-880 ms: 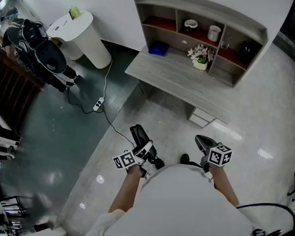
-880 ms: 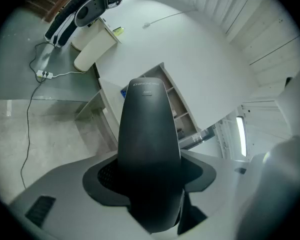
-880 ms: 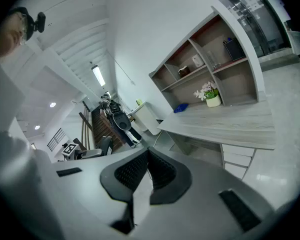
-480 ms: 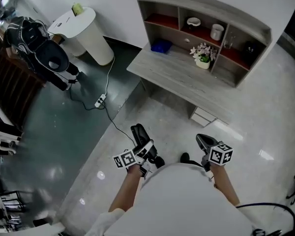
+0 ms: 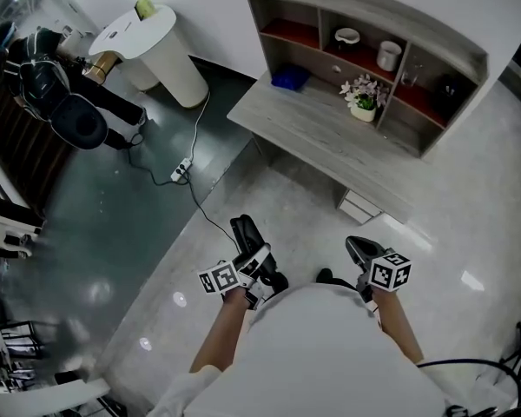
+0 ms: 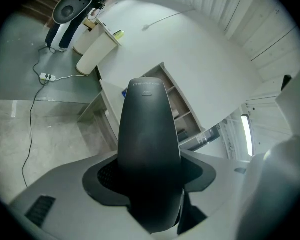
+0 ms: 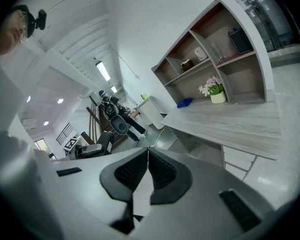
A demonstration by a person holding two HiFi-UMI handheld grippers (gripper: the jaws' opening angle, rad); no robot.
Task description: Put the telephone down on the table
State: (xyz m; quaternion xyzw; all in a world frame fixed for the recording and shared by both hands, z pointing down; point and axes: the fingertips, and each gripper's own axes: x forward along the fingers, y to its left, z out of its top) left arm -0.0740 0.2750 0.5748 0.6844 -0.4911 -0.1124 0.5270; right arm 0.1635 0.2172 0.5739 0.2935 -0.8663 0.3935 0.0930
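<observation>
Open floor (image 5: 282, 202) lies before the worktop (image 5: 317, 137) edge; left claw (image 5: 257, 266) grips the telephone (image 6: 149, 134), right claw (image 7: 148, 171) closed, empty.

Room layout: a grey wooden table (image 5: 330, 142) with a curved-top shelf unit (image 5: 365, 7) stands against the white wall (image 5: 217, 7). Left of the table is a white cylindrical pedestal (image 5: 169, 59), then dark glossy floor (image 5: 87, 233) bearing a white power strip (image 5: 181, 170). In front of the table is pale polished tile floor (image 5: 469, 207) with light reflections.
</observation>
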